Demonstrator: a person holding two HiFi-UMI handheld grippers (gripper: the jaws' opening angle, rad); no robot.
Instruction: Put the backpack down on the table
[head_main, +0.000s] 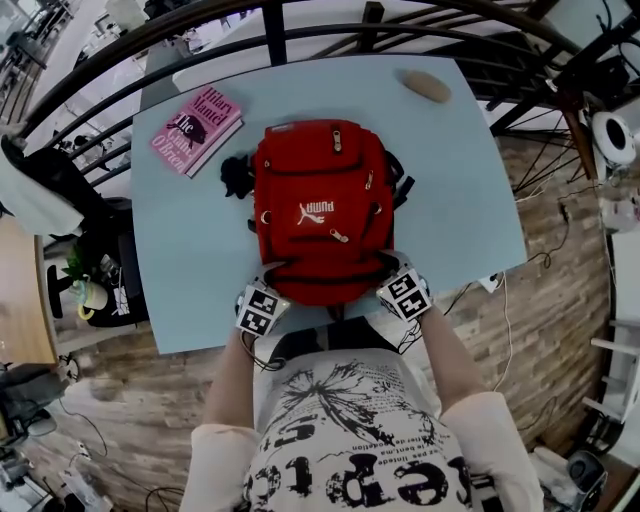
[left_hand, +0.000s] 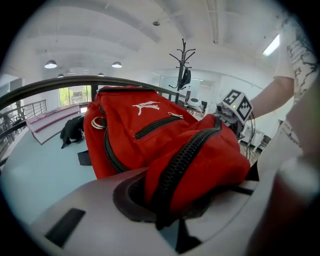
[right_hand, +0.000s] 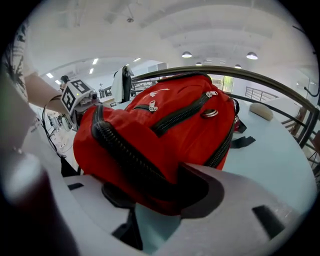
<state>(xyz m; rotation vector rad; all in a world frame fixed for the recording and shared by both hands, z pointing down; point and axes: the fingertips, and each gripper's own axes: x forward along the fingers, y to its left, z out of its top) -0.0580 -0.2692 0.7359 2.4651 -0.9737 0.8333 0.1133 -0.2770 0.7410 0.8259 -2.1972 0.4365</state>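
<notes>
One red backpack lies front up in the middle of the pale blue table, its white logo and zip pulls facing the ceiling and its near end just short of the table's near edge. Both grippers meet it at that near end, one at each corner. In the left gripper view, the left gripper has its jaws drawn close together on a fold of red fabric with a black zip running along it, pinched tight. In the right gripper view, the right gripper has its jaws partly apart; the other corner of the backpack bulges down between them and lies against the pads rather than being squeezed, with a strip of table showing below it. From the head view, the marker cubes sit just under the bag's near edge, and the person's bare forearms run back to a printed white shirt. Just left of the backpack is a small black item; further left lies a pink book. A tan oval object sits well apart near the far right corner. Beyond the table curves a dark railing.
</notes>
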